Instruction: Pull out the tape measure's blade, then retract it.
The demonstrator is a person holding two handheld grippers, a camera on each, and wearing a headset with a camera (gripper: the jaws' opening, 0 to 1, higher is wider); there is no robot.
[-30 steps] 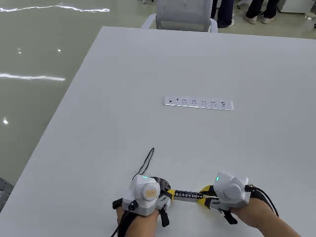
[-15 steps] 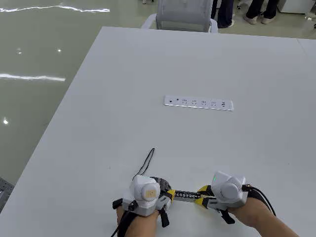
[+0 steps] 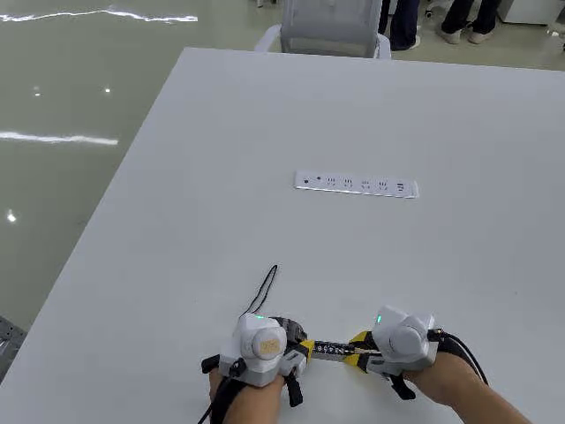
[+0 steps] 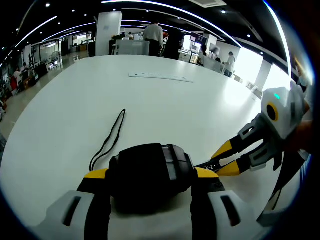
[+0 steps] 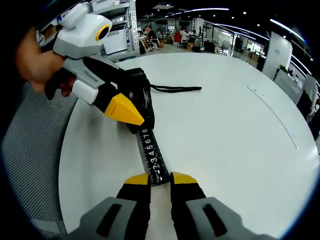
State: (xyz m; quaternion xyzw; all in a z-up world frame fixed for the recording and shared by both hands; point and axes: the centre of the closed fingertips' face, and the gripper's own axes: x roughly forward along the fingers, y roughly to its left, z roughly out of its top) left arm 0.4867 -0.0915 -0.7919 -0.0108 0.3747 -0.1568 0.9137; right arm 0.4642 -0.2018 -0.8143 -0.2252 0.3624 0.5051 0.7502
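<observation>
Down at the head view's bottom centre, the left gripper (image 3: pixel 298 347) clamps the black tape measure (image 4: pixel 150 175); the right gripper (image 5: pixel 160 179), jaws together, seems pinched on the short exposed blade (image 5: pixel 150 152).

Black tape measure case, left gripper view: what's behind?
Behind the black tape measure case, a thin black cord loops across the white table, a white power strip farther back. The case hides the cord's near end.

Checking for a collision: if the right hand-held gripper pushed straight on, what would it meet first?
Likely the tape measure's case, clamped in the left hand-held gripper; the blade it holds leads straight there, with that gripper's yellow fingertip alongside.
</observation>
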